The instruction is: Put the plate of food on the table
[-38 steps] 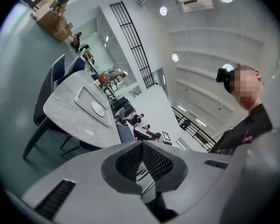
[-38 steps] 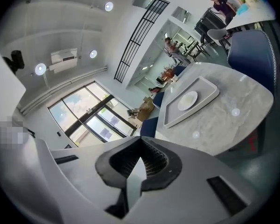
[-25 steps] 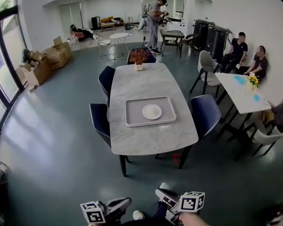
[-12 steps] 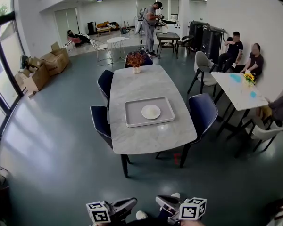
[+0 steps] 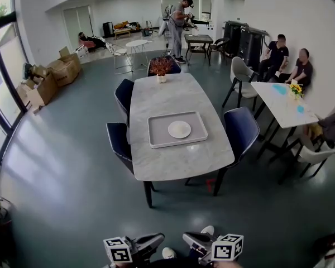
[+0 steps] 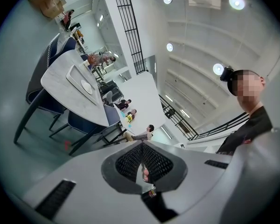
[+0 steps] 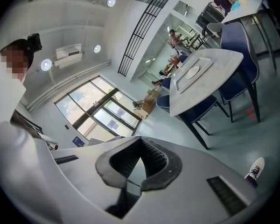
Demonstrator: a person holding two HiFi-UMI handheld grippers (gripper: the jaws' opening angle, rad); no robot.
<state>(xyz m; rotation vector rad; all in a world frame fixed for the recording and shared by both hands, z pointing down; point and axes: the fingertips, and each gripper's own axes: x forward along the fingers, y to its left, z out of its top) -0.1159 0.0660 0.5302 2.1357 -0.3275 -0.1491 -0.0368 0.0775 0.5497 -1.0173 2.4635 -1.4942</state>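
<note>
Head view: white plate [image 5: 179,129] sits in a grey tray [image 5: 159,134] midway along the marble table [image 5: 162,94], well ahead of both tools across bare floor, table's long axis running straight away from the person. Left gripper [image 5: 149,241] and right gripper [image 5: 194,239] sit low in frame, each clenched on nothing; plate lies roughly between their lines, right marginally nearer by my reckoning. Near short end of the table has no seat, blue chairs [image 5: 241,132] flank the long sides, so a frontal approach looks open.
</note>
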